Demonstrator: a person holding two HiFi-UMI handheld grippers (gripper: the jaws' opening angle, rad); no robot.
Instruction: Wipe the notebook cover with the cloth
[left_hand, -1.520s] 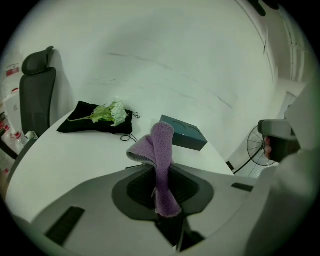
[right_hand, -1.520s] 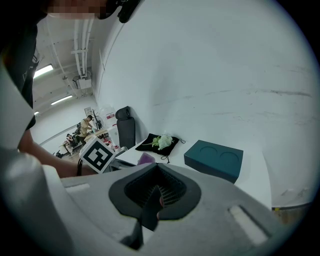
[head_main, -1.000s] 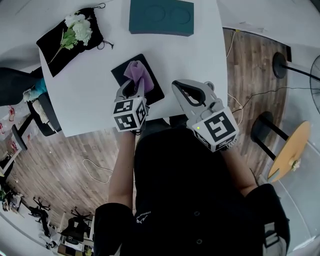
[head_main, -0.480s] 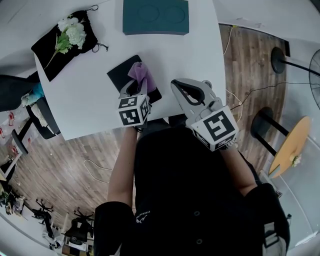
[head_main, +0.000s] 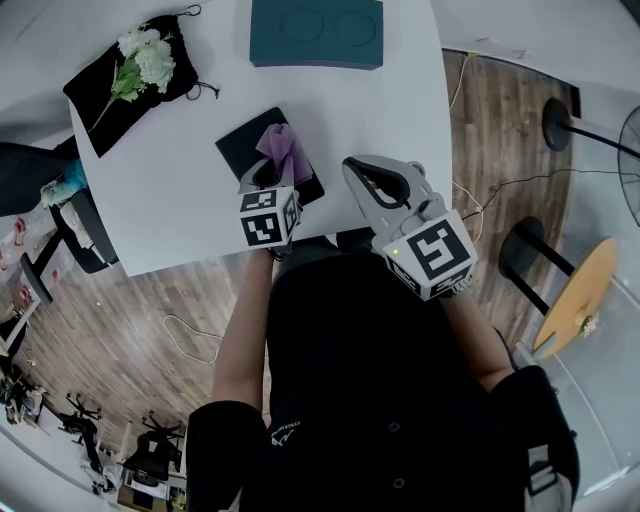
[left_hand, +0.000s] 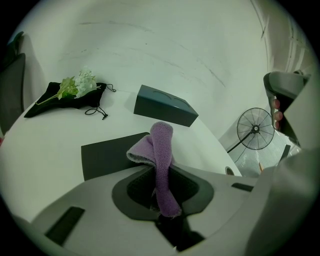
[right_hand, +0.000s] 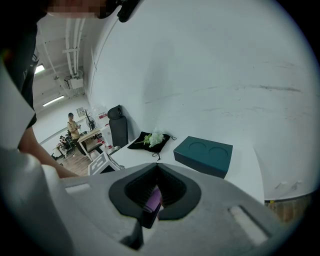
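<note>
In the head view, our left gripper (head_main: 273, 170) has its jaws pressed together on the purple cloth (head_main: 283, 148), whose free part lies just ahead of the tips on the black notebook (head_main: 238, 150). The notebook lies flat on the white table (head_main: 170, 220), under and ahead of this gripper. Our right gripper (head_main: 357, 168) is just to its right, over the table's near edge, with its jaws together and nothing between them. Well ahead of both tools sits a teal box (head_main: 316, 33), and far ahead to the left a black pouch (head_main: 105, 95) carries white flowers (head_main: 147, 58). In the left gripper view, the left gripper (left_hand: 158, 172) is pinching the cloth (left_hand: 161, 142). The cloth rises from between the jaws and folds over, hanging above the notebook (left_hand: 102, 157) just beyond the tips. The box (left_hand: 165, 106) is farther ahead, the pouch (left_hand: 55, 97) ahead to the left, and a fan (left_hand: 255, 130) off to the right. In the right gripper view, the right gripper (right_hand: 157, 167) is closed and empty, and a strip of the cloth (right_hand: 154, 200) shows through the oval gap behind its tips. The box (right_hand: 204, 155) is ahead to the right and the flowers (right_hand: 155, 138) straight ahead.
</note>
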